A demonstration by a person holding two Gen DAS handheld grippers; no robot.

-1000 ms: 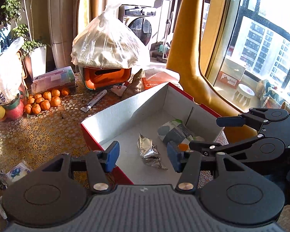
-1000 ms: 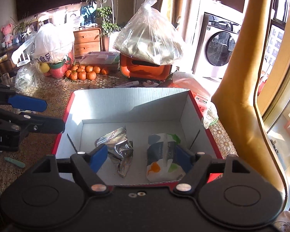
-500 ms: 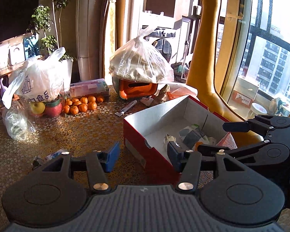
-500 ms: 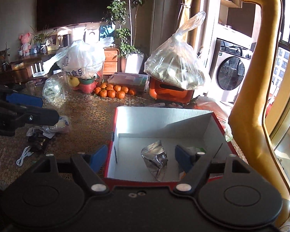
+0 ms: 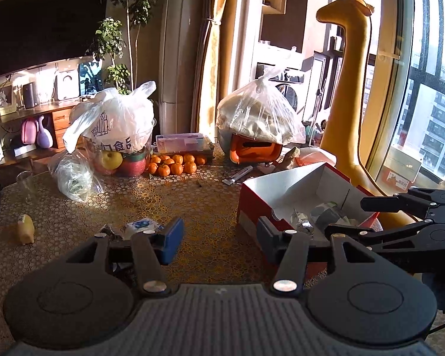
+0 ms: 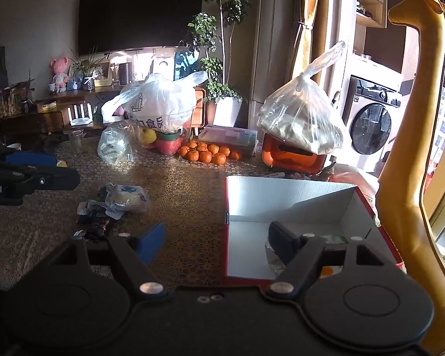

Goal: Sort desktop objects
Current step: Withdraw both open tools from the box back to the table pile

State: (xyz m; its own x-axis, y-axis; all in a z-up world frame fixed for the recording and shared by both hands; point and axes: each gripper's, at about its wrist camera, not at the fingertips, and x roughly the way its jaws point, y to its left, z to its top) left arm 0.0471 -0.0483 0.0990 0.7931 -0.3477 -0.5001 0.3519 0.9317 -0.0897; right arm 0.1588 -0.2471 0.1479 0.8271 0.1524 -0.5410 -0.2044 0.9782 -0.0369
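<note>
Both of my grippers had pulled back from the red shoebox point(image 6: 299, 204) since a second earlier, when my fingers hung right over its open top; now far more of the table point(image 5: 198, 207) and the room showed past them. My left gripper point(image 5: 216, 238) stood with its blue pads partly apart and nothing between them, only bare tabletop below. My right gripper point(image 6: 215, 237) was spread wider, also holding nothing; its left pad hung over the table and its right pad over the near corner of the box. Inside the box lay a crumpled foil wrapper point(image 5: 302, 224) and a white-and-green packet point(image 5: 329, 210), both free of my fingers. On the table left of the box sat a small cluster of unsorted things: a white packet with blue print point(image 6: 127, 195) and some dark wrappers point(image 6: 95, 218) beside it.

Large Chinese characters ran across the white plastic bag point(image 6: 160, 105); I could not read them fully. On my left gripper's body, seen from the right camera, the letters "ot.AI" showed at the frame's edge.

Both hands pointed forward and tilted somewhat downward, side by side, the left one off to the left of the box and the right one at its near edge.
</note>
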